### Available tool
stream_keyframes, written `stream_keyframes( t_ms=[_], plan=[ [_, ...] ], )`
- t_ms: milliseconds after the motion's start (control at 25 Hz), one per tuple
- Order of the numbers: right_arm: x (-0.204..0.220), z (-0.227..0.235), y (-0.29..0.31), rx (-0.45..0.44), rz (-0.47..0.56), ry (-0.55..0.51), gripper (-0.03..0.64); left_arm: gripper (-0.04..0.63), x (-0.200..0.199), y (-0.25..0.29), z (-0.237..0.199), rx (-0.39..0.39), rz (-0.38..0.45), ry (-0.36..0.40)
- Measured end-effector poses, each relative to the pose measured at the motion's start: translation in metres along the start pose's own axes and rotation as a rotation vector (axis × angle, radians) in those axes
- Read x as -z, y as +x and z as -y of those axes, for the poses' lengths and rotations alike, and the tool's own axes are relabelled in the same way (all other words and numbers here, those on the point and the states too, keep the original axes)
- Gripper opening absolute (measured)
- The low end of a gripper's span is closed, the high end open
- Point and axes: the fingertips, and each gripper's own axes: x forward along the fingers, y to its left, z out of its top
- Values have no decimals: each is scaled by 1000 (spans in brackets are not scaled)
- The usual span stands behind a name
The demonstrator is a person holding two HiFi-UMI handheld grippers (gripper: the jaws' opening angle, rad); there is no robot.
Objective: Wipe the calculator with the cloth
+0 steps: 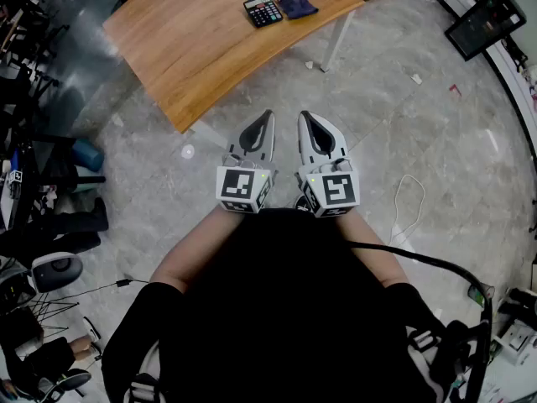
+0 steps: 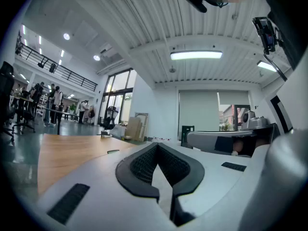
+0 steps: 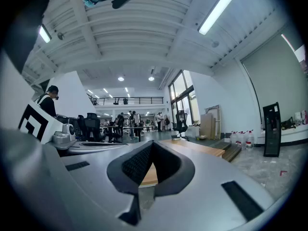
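The wooden table (image 1: 201, 49) runs off the head view's top edge. The calculator (image 1: 263, 11) shows keys too small to read. The left gripper (image 1: 268, 116) and right gripper (image 1: 303, 116) hide the hands holding them; distant people (image 3: 126, 119) in both gripper views are indistinct.

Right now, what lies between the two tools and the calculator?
Head view: from the left tool and right tool, only bare floor, then bare tabletop up to the calculator.

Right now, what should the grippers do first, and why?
Probably step closer and reach the right gripper toward the cloth. It lies beside the calculator on the table, far ahead, and the left gripper and the right one are shut and empty.
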Motion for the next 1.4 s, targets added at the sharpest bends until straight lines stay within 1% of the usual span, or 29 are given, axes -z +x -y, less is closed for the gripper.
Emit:
stream_keyframes(
  t_ms=[240, 440, 600, 720, 840, 1000, 1200, 1320, 1400],
  plan=[
    [10, 1, 3, -14, 20, -17, 14, 6, 1, 4, -4, -9, -9, -4],
    [12, 7, 0, -4, 17, -15, 14, 6, 6, 6, -1, -13, -13, -13],
    [10, 28, -10, 14, 19, -22, 14, 6, 8, 17, 16, -10, -20, -18],
    [5, 49, -20, 22, 33, 9, 14, 6, 4, 27, 34, -14, -19, -10],
    [3, 70, -30, 18, 44, 40, 14, 6, 5, 34, 51, -37, -20, -14],
    [6, 89, -33, 1, 46, 40, 14, 6, 11, 41, 68, -51, -32, -7],
    [16, 104, -12, 8, 23, 39, 14, 6, 16, 57, 57, -76, -55, 0],
    [25, 116, 13, 1, 4, 55, 15, 6, 22, 78, 43, -83, -62, 25],
    [34, 125, 30, -3, -22, 48, 15, 6, 27, 95, 33, -80, -65, 39]
  ],
)
